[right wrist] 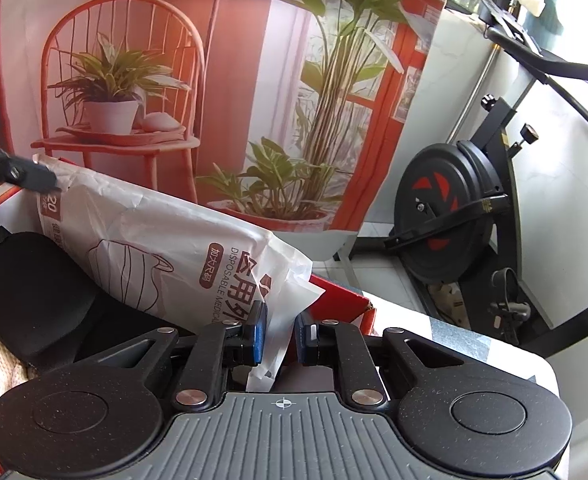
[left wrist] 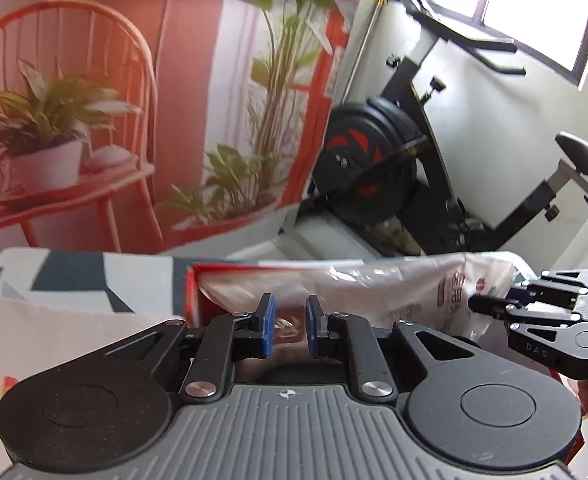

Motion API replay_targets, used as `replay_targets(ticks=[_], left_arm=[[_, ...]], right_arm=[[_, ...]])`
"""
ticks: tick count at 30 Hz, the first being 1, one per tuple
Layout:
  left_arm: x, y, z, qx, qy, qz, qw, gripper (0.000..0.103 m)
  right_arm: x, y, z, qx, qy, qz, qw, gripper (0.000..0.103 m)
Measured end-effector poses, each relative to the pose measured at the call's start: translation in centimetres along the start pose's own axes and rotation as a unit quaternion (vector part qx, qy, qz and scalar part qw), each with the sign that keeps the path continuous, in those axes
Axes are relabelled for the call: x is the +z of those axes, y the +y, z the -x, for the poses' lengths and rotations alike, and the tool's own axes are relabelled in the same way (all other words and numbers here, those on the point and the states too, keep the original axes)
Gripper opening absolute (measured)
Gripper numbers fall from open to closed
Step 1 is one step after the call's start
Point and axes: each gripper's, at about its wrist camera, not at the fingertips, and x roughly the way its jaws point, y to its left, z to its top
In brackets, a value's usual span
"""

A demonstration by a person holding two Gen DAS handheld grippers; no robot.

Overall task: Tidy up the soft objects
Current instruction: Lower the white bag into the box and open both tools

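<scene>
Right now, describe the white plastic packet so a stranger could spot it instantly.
Find the red-edged box on the patterned table. Leaning in it, beside a black pad, is the white packet: crinkly plastic with a line-drawn mask and "DISPOSABLE MEDICAL" print.

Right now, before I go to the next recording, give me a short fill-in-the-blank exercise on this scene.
1. The white plastic pack rests in a box whose rim is coloured ____.
2. A corner of the pack sits between the fingers of the ____ hand-held gripper.
3. The item lying left of the pack in the right wrist view, the eye mask, is coloured ____.
4. The machine by the window is an exercise ____.

Missing words: red; right; black; bike
</scene>
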Motion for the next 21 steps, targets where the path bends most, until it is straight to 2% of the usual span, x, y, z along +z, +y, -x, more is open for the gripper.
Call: replay_targets(ticks=[2,3,4,6,9,11,13,15,17,19,21], left_arm=[[0.1,0.1,-1.1,0.011,0.01,0.005,0.9999,0.018],[0.4,0.2,-1.5,0.015,0.014,0.014,0.9997,0.018],[0.5,0.5,-1.8,0.016,0.016,0.027,0.9994,0.018],[0.9,0.8,-2.2,0.019,0.021,0.045,0.9986,0.018],[0.9,0.2,-2.1,0.03,0.024,0.034,0.9987,0.02],[0.8,-0.1,-1.4,0.027,0.02,0.027,0.9991,0.028],[0.6,-0.5,-0.2,0.034,0.011,0.019,0.9992,0.048],[0.4,-1.0,1.4,0.041,0.002,0.003,0.9991,0.059],[0.1,-1.5,3.3,0.039,-0.011,-0.017,0.999,0.065],[-0.6,-1.9,5.2,0.04,-0.022,-0.034,0.9984,0.076],[-1.5,-2.4,7.2,0.043,-0.034,-0.046,0.9974,0.087]], right_arm=[[-0.1,0.1,0.3,-0.004,-0.002,-0.014,1.0,0.019],[-0.1,0.3,0.5,-0.011,-0.002,-0.017,1.0,0.028],[-0.2,0.4,0.8,-0.02,-0.007,-0.017,1.0,0.032],[-0.3,0.6,1.6,-0.02,-0.022,-0.017,0.999,0.034],[-0.5,0.3,3.0,-0.016,-0.031,-0.016,0.999,0.042],[-0.7,0.2,4.0,-0.013,-0.035,-0.017,0.999,0.048],[-1.1,0.0,4.9,-0.011,-0.038,-0.021,0.999,0.058],[-1.3,-0.3,5.9,-0.01,-0.039,-0.037,0.999,0.068],[-1.7,-0.5,6.8,-0.007,-0.033,-0.052,0.998,0.074],[-2.4,-0.5,7.9,0.001,-0.031,-0.063,0.998,0.091],[-3.1,-0.4,9.3,0.006,-0.038,-0.073,0.997,0.1]])
